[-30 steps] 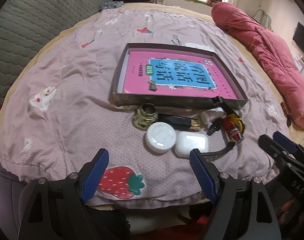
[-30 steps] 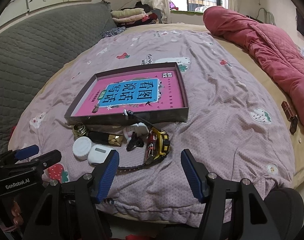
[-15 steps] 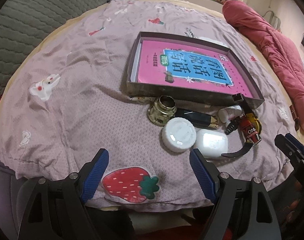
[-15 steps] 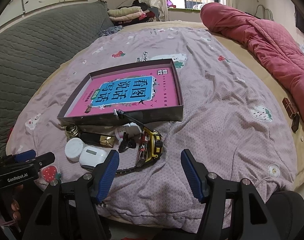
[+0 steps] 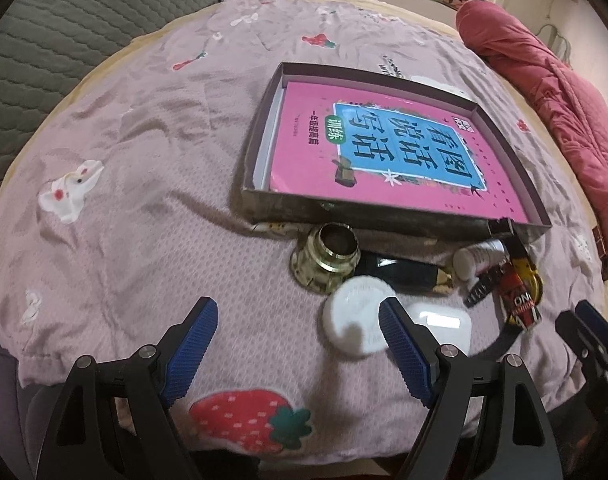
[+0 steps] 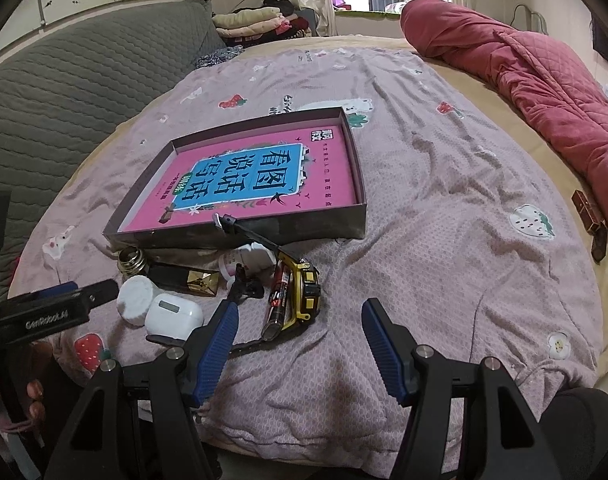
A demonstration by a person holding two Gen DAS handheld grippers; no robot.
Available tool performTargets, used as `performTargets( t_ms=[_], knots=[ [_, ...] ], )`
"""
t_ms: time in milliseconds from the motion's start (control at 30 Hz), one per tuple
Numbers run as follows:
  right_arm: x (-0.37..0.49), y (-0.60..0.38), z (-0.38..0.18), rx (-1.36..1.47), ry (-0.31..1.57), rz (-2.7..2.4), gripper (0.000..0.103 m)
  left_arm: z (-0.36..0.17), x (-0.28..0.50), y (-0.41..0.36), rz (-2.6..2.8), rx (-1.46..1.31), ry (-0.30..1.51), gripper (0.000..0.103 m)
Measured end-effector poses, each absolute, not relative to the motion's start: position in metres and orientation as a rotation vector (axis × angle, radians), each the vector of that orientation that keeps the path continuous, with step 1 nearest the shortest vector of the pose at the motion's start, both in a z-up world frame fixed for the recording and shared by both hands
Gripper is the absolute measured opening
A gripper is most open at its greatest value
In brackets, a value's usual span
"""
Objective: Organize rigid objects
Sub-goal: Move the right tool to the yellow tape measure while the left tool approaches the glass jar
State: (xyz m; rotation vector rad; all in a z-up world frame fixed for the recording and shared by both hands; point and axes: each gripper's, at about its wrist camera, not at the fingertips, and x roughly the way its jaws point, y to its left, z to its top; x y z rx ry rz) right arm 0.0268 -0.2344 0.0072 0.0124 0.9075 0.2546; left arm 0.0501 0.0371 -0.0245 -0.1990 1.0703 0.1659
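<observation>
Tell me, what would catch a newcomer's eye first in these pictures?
Probably the bright pink book with the blue title panel, lying flat inside a shallow dark cardboard box in the middle of the mauve strawberry-print bedspread. Just in front of the box sits a huddle of small things, among them a round white lid and a yellow tape measure. A rumpled red quilt lies along the bed's far right.

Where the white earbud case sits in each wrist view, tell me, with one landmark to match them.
Left wrist: the white earbud case lies low and right of centre, partly behind the left claw's right finger, beside the round white lid.
Right wrist: it lies lower left, right of that lid.
Shared landmark: the pink book in the shallow box.
</observation>
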Motion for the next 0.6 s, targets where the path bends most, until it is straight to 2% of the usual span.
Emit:
performTargets(
  t_ms=[600],
  knots=[
    [0.047,-0.238,-0.012,0.017,0.929,0.243,0.064,-0.046,0.088,0.046,0.190,-0.212,1.099,0.084]
  ],
)
